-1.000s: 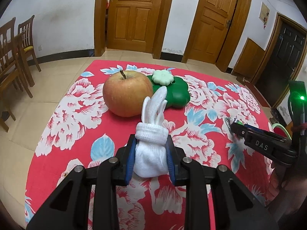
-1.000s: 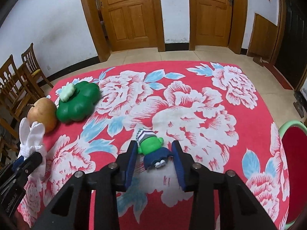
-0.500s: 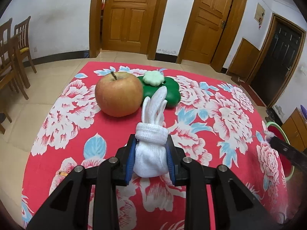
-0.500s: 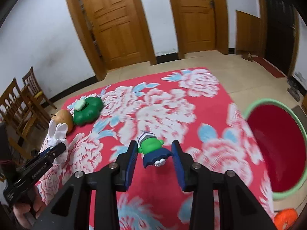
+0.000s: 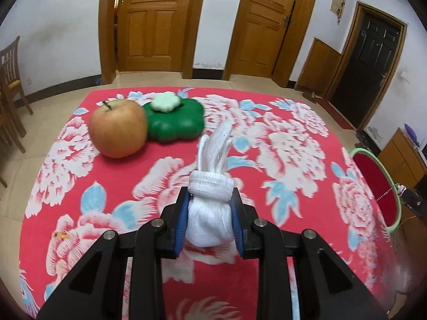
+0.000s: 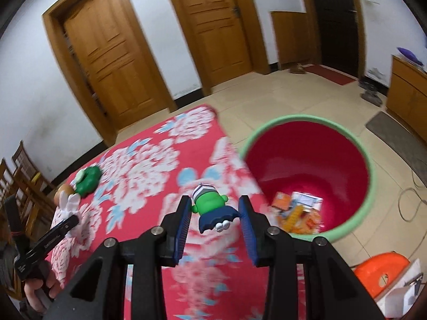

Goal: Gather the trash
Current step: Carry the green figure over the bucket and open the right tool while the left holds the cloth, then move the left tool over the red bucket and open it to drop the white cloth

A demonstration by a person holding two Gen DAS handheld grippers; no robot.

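My left gripper (image 5: 209, 221) is shut on a white rolled glove (image 5: 209, 208) above the red floral tablecloth (image 5: 293, 144). My right gripper (image 6: 214, 218) is shut on a small green figurine (image 6: 212, 208) with a striped cap and blue skirt, held in the air near the table's right edge. A red bin with a green rim (image 6: 372, 184) stands on the floor just to its right, with wrappers at the bottom (image 6: 299, 213). The bin also shows in the left wrist view (image 5: 384, 176). The left gripper with the glove (image 6: 68, 204) shows at the left of the right wrist view.
An apple (image 5: 117, 129) and a green flower-shaped box (image 5: 174, 122) with a pale lid sit at the table's far left. Wooden chairs (image 5: 9, 90) stand left of the table. An orange object (image 6: 381, 269) and a white box (image 6: 408, 290) lie on the floor near the bin.
My right gripper has carried the green figurine rightward off the table's middle toward the bin, which now fills the right of its view. The left gripper has lifted slightly with the glove.
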